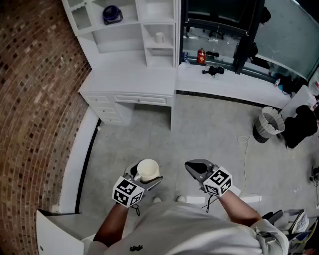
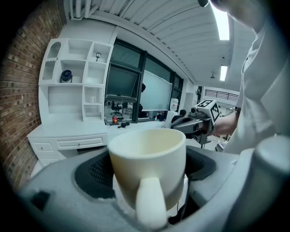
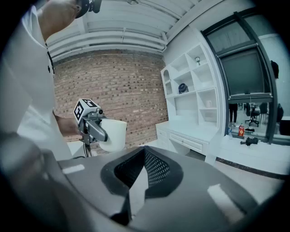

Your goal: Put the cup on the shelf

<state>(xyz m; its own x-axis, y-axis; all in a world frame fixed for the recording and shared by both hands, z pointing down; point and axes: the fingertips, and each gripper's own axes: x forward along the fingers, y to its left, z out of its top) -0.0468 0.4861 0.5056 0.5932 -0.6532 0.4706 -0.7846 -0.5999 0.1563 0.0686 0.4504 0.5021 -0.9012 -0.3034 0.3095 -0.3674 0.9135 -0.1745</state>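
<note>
A cream cup (image 1: 147, 170) with a handle sits upright between the jaws of my left gripper (image 1: 145, 175), which is shut on its sides. In the left gripper view the cup (image 2: 149, 158) fills the middle, handle toward the camera. My right gripper (image 1: 195, 167) hangs beside it on the right, shut and empty; in its own view the right gripper (image 3: 144, 158) has its jaws together, and the cup (image 3: 113, 133) shows at the left. The white shelf unit (image 1: 124, 30) stands far ahead over a desk (image 1: 129, 82).
A small white cup (image 1: 159, 37) and a blue object (image 1: 112, 14) occupy shelf compartments. A brick wall (image 1: 30, 99) runs along the left. To the right are a counter with a red bottle (image 1: 201, 56) and a waste bin (image 1: 269, 124) on the grey floor.
</note>
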